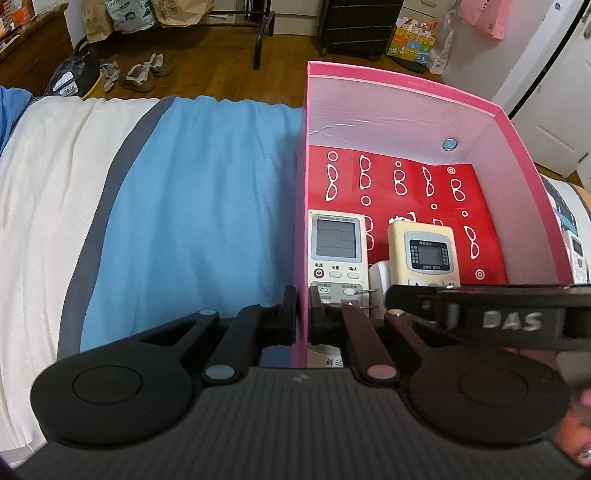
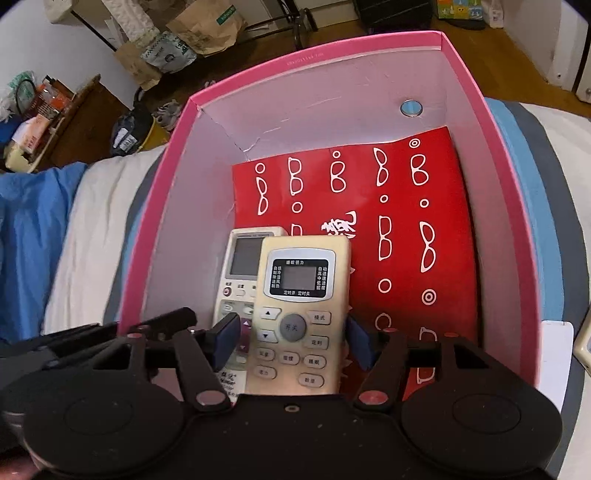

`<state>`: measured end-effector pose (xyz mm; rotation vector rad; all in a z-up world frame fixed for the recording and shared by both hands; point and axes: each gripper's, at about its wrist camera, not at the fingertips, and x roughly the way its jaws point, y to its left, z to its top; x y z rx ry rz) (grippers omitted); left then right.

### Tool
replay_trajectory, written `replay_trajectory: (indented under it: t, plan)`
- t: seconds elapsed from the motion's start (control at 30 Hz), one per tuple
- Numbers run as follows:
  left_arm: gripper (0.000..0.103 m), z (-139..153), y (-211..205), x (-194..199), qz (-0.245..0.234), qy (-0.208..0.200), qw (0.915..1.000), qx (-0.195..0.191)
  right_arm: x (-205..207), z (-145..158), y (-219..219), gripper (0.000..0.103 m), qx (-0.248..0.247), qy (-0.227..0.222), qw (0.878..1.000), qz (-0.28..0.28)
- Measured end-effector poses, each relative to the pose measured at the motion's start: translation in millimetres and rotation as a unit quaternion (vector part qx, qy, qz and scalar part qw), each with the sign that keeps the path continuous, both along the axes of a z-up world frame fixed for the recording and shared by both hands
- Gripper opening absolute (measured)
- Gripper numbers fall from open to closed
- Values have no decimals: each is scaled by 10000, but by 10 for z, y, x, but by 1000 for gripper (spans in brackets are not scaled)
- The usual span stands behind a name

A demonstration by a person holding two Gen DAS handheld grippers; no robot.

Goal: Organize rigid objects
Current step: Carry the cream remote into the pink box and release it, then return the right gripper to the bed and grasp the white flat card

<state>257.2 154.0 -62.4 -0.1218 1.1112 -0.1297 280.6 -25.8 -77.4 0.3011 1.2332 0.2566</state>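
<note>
A pink box (image 1: pixel 406 88) (image 2: pixel 173 133) stands on the bed, with a red glasses-print bag (image 1: pixel 461 192) (image 2: pixel 417 266) on its floor. A white remote (image 1: pixel 336 251) (image 2: pixel 243 266) lies inside along the left wall. My left gripper (image 1: pixel 303 314) is shut on the box's left wall. My right gripper (image 2: pixel 291 336) is inside the box, shut on a cream remote (image 2: pixel 299 306) (image 1: pixel 424 251) that sits partly over the white remote. The right gripper also shows in the left wrist view (image 1: pixel 480 314).
The bed has a blue blanket (image 1: pixel 192 206) and white sheet (image 1: pixel 51 192). Another remote (image 1: pixel 576 258) lies outside the box's right wall. Beyond the bed are shoes (image 1: pixel 140 74), bags (image 2: pixel 184 40) and a dark suitcase (image 1: pixel 354 29) on a wooden floor.
</note>
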Motion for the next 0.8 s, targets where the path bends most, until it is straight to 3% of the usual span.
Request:
replay_trajectory:
  t: [0.23, 0.43, 0.63, 0.8]
  plan:
    - [4, 8, -14, -2, -23, -7, 10000, 36, -332, 617, -333, 68, 187, -414, 9974, 560]
    - [4, 19, -37, 2, -30, 9, 9999, 106, -732, 1178, -787, 68, -369, -960, 9898, 985]
    - [4, 69, -45, -47, -39, -42, 9999, 124, -1102, 1275, -1473, 68, -744, -1353, 9856, 684]
    - [4, 84, -79, -71, -103, -66, 9997, 219, -1206, 992, -2019, 68, -349, -1249, 9913, 224]
